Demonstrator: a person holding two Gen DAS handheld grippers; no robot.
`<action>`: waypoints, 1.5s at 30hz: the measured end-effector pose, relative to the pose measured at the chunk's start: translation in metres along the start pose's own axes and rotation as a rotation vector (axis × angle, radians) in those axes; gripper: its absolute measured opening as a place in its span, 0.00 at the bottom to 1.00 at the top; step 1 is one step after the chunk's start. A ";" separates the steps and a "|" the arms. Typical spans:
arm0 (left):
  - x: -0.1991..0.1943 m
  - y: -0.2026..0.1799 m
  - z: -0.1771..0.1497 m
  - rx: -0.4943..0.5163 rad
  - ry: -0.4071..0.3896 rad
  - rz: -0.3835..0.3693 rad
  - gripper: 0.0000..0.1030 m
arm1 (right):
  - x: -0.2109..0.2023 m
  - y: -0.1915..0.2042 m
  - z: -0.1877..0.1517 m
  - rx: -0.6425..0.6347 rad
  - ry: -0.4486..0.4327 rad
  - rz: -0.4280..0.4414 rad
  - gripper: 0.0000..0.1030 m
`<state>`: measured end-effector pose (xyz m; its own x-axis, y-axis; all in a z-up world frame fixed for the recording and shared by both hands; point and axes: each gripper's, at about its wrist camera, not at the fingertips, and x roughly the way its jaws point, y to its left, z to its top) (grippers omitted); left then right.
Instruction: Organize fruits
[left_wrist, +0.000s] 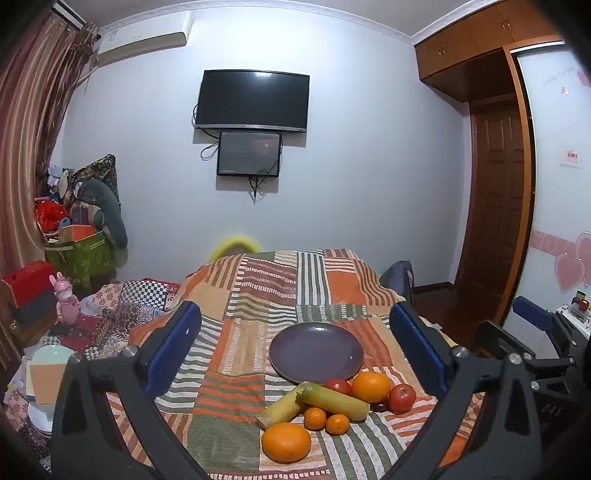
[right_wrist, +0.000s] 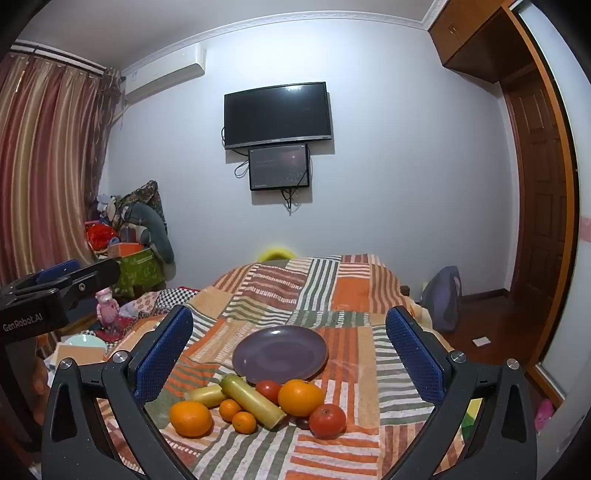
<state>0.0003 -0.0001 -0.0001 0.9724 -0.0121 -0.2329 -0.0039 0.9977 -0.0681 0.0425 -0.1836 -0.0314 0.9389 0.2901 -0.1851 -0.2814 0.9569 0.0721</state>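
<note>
covering the whole work surface: a patchwork striped cloth (left_wrist: 258, 295) in orange, green and cream, running from the near edge to the far wall. mounted on that far wall: a dark television (left_wrist: 253, 100), with a smaller screen (left_wrist: 249, 154) just below it. hanging at far left: striped curtains (right_wrist: 44, 166), with an air conditioner (left_wrist: 144, 40) high beside them.

left gripper (left_wrist: 295, 349): jaws spread wide, nothing between the blue pads (left_wrist: 173, 345), held above the cloth near the left of the pile. right gripper (right_wrist: 290, 350): jaws likewise spread wide, empty, framing the plate and fruit from the near side. also seen at the right edge of the left wrist view, and the left one at the left edge of the right wrist view.

resting in the middle of the cloth: a purple plate (left_wrist: 316, 350), bare. lying in a cluster just near of the plate, none on it:
- two yellow-green bananas (right_wrist: 253, 404), crossed, one touching the plate's near rim
- large orange (right_wrist: 300, 397) right of the bananas, just beside the plate
- second large orange (left_wrist: 286, 442) nearest, at the left of the pile
- red tomato (right_wrist: 327, 421) at the right end
- second tomato (right_wrist: 268, 390) between banana and large orange, partly hidden
- two small tangerines (left_wrist: 325, 421) side by side, touching, near of the bananas
- a small dark item (right_wrist: 303, 422) between tomato and banana, too hidden to identify
</note>
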 end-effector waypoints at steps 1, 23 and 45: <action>0.000 0.000 0.000 0.001 0.001 -0.003 1.00 | 0.000 0.000 0.000 0.001 0.001 0.000 1.00; -0.005 -0.009 -0.003 0.051 -0.009 0.001 1.00 | 0.000 -0.001 0.000 -0.003 0.000 0.000 1.00; -0.003 -0.011 -0.005 0.067 -0.007 0.009 1.00 | -0.001 0.001 0.000 -0.005 -0.002 -0.001 1.00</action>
<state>-0.0040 -0.0113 -0.0039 0.9741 -0.0030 -0.2261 0.0028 1.0000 -0.0014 0.0416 -0.1833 -0.0311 0.9397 0.2886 -0.1836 -0.2810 0.9574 0.0668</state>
